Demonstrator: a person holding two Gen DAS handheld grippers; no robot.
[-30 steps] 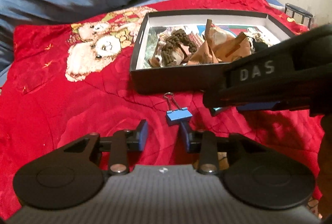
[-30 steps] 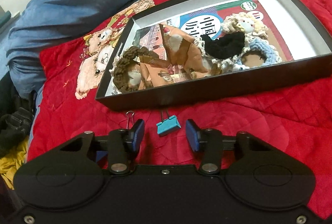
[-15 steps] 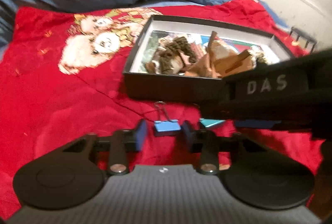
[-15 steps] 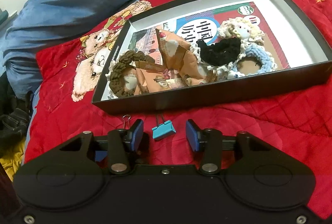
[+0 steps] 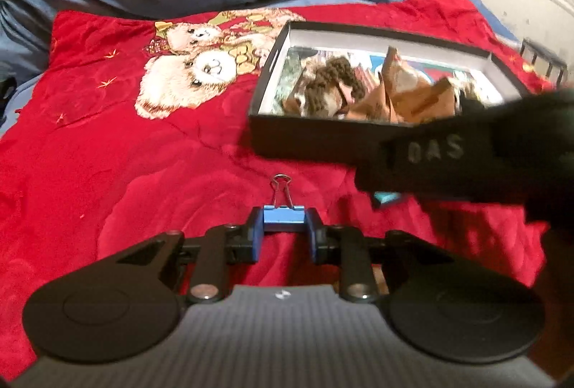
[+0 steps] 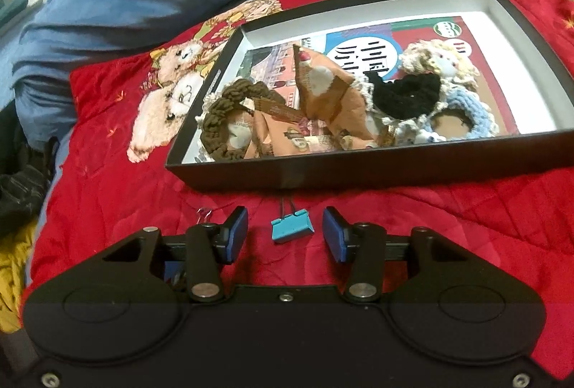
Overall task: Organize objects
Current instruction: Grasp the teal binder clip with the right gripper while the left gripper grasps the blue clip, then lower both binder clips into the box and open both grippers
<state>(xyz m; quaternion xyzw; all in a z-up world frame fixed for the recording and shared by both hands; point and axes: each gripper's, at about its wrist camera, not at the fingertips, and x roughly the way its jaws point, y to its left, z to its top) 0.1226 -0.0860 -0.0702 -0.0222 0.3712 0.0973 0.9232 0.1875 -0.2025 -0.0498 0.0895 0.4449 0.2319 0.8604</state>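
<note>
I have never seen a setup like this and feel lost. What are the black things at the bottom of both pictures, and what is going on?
Each is a hand-held gripper a person carries, with a camera looking along its two fingers. The left hand-held gripper has its blue pads against a blue binder clip on the red blanket. The right hand-held gripper is open, with a teal binder clip lying loose between its fingers. Behind them a black box holds crochet pieces and crumpled wrappers.
</note>
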